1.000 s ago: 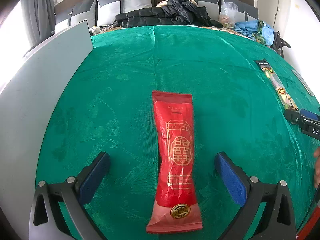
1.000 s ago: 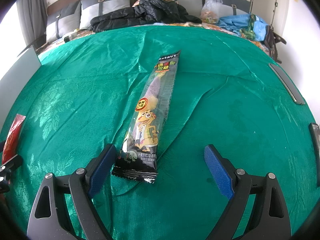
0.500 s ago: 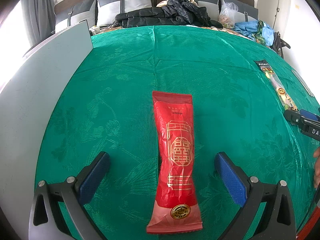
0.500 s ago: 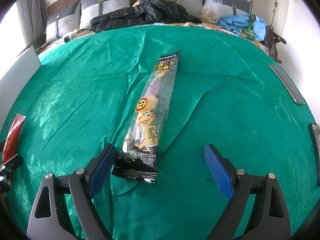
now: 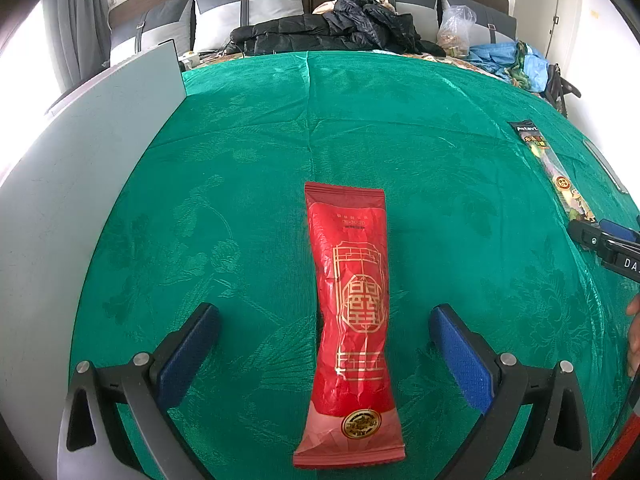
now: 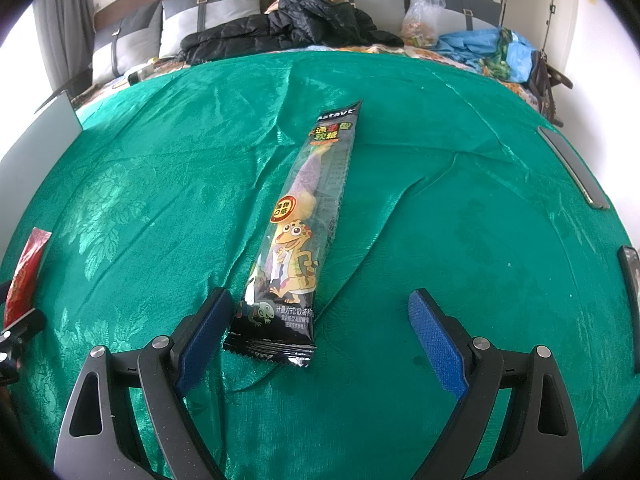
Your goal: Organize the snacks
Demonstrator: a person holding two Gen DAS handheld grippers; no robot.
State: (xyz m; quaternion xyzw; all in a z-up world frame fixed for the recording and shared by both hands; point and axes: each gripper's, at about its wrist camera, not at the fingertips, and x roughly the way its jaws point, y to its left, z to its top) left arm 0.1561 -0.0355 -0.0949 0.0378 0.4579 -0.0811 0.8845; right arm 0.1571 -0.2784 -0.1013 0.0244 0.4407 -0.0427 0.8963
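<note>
A long red snack packet (image 5: pixel 354 316) with gold print lies flat on the green tablecloth (image 5: pixel 248 168). My left gripper (image 5: pixel 324 316) is open, one finger on each side of the packet's near half, not touching it. A long clear-and-black gummy packet (image 6: pixel 300 236) with a cartoon lizard lies on the cloth in the right wrist view. My right gripper (image 6: pixel 320 316) is open around its near end, the left finger (image 6: pixel 204 328) close beside it. The gummy packet also shows in the left wrist view (image 5: pixel 554 170), and the red packet shows in the right wrist view (image 6: pixel 26 276).
A grey board (image 5: pixel 80 152) stands along the table's left side. Behind the table are a black jacket (image 6: pixel 288 28), a plastic bag (image 6: pixel 422 18), blue cloth (image 6: pixel 488 50) and grey cushions. Dark flat strips (image 6: pixel 572 168) lie at the right edge. The cloth is creased around the gummy packet.
</note>
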